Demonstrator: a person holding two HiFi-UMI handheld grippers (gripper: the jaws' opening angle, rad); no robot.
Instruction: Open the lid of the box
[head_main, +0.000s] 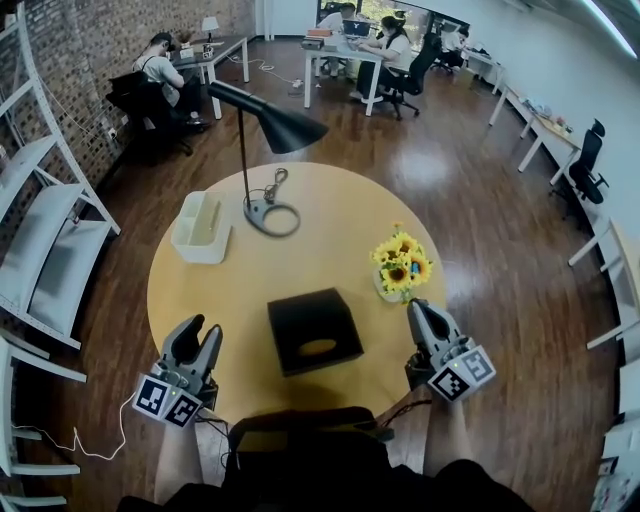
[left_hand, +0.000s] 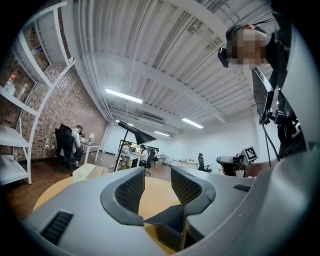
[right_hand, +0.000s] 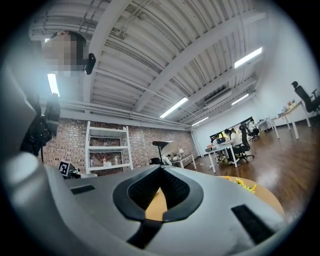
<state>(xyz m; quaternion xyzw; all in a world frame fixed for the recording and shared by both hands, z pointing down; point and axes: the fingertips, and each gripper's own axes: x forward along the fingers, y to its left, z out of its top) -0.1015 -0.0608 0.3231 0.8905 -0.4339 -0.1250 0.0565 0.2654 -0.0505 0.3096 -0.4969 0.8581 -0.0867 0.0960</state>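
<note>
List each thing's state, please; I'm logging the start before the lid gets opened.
black box: lid shut
left gripper: open, empty
right gripper: shut, empty
desk lamp: upright
sunflowers: upright

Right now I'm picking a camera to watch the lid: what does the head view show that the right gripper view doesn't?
Only the head view: the black box and the beige tray. Only the right gripper view: the ceiling lights. Both: the shut right claw, the round table, the lamp and the sunflowers.
</note>
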